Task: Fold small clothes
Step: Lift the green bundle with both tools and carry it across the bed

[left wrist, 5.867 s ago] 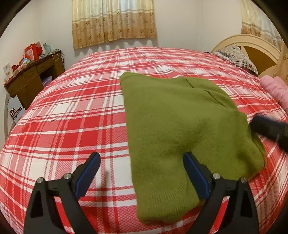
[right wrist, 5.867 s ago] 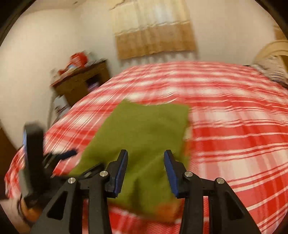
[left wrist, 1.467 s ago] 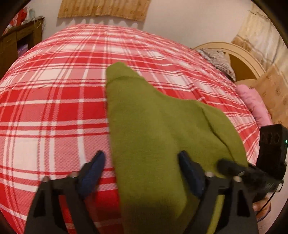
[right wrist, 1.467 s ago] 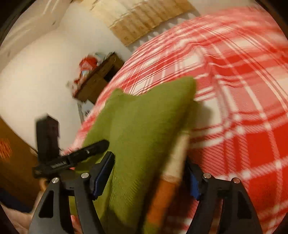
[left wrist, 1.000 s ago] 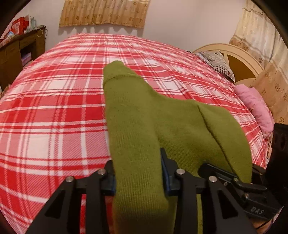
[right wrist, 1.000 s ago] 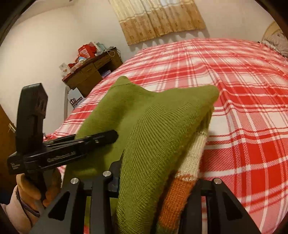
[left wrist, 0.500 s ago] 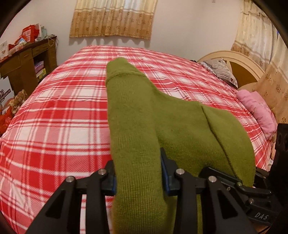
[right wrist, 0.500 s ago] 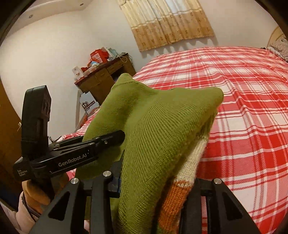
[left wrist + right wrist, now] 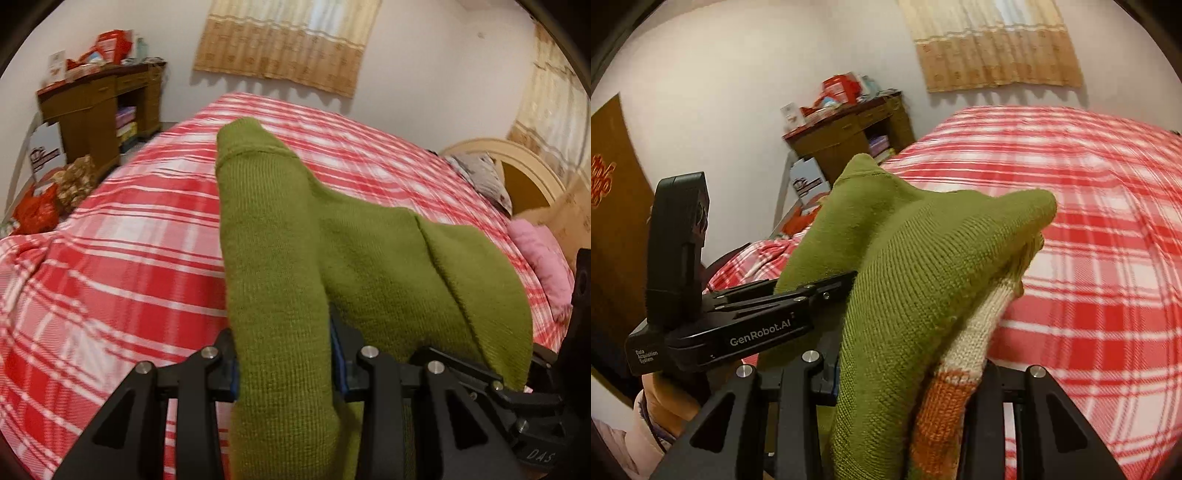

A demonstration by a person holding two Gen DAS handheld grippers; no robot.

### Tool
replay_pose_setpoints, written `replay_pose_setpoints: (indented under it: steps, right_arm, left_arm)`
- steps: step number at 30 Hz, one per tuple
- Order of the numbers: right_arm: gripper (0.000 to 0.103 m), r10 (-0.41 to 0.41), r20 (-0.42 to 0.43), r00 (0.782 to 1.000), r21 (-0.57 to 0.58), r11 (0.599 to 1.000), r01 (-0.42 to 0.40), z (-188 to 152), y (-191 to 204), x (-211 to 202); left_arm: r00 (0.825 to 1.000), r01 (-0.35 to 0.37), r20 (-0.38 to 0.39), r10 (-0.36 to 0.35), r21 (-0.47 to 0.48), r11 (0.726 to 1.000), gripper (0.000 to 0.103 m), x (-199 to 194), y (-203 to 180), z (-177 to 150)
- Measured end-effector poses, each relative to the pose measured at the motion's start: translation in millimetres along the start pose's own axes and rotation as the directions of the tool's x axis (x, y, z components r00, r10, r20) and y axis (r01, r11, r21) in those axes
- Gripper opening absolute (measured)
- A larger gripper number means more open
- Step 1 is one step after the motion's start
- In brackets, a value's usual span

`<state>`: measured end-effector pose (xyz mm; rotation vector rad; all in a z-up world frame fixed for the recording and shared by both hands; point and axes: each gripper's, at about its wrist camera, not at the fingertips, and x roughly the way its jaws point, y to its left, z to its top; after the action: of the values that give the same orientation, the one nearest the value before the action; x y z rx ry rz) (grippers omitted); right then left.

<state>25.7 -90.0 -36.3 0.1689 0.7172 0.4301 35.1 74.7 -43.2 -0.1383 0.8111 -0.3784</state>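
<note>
Your left gripper (image 9: pixel 284 363) is clamped on a fold of the green sweater (image 9: pixel 332 258), and your right gripper (image 9: pixel 908 373) pinches its cream-and-orange hem edge; knit hides both sets of pads. Lifted low-centre in both views, the sweater blocks much of the red plaid bed (image 9: pixel 129 258). A wooden desk (image 9: pixel 96 107) sits upper left, blurred, and a pink pillow (image 9: pixel 543 258) lies at right.

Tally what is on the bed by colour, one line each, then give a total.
Green: 1, the sweater held up by both grippers
Pink: 1, the pillow
Grey patterned: 1, the pillow at the headboard
Total: 3
</note>
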Motion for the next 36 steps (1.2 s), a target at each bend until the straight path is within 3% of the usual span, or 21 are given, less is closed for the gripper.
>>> replay_pose_setpoints:
  steps: [6,15,19,23,27,29,31,34,36]
  right_arm:
    - [0.038,0.083,-0.013,0.996,-0.07,0.994,-0.084,24.1,42.0,38.0]
    - [0.038,0.224,-0.009,0.975,-0.121,0.967,-0.223,62.3,85.9,105.2]
    - [0.038,0.239,0.02,0.971,-0.179,0.956,-0.232,79.9,93.6,137.6]
    - [0.038,0.221,0.027,0.975,-0.197,0.957,-0.211,87.5,75.8,189.5]
    - [0.039,0.154,-0.086,0.984,-0.135,0.977,-0.164,81.8,42.5,252.0]
    - [0.042,0.222,-0.103,0.969,-0.019,0.974,-0.225,85.1,23.7,258.7]
    - [0.05,0.225,-0.118,0.967,0.019,0.974,-0.225,86.0,16.2,262.1]
    - [0.062,0.228,-0.126,0.965,0.055,0.973,-0.223,83.6,8.5,256.8]
    - [0.065,0.237,-0.111,0.965,0.108,0.968,-0.226,82.5,2.7,247.5]
  left_arm:
    - [0.995,-0.084,0.05,0.087,-0.066,0.994,0.038,-18.6,43.5,10.3]
    - [0.965,-0.228,0.099,0.243,-0.14,0.964,0.038,-23.9,101.1,32.8]
    - [0.947,-0.28,0.12,0.297,-0.139,0.95,0.038,-8.9,117.2,50.2]
    - [0.939,-0.309,0.109,0.327,-0.152,0.939,0.038,27.0,142.7,58.8]
    - [0.936,-0.349,-0.019,0.351,-0.186,0.919,0.04,77.5,172.7,54.4]
    - [0.939,-0.338,-0.007,0.345,-0.216,0.916,0.048,81.1,181.0,52.9]
    - [0.939,-0.337,-0.018,0.343,-0.243,0.91,0.056,79.2,185.1,53.5]
    - [0.937,-0.343,-0.018,0.348,-0.229,0.911,0.058,73.0,184.7,50.9]
    - [0.943,-0.327,-0.015,0.332,-0.225,0.918,0.058,61.6,184.9,49.8]
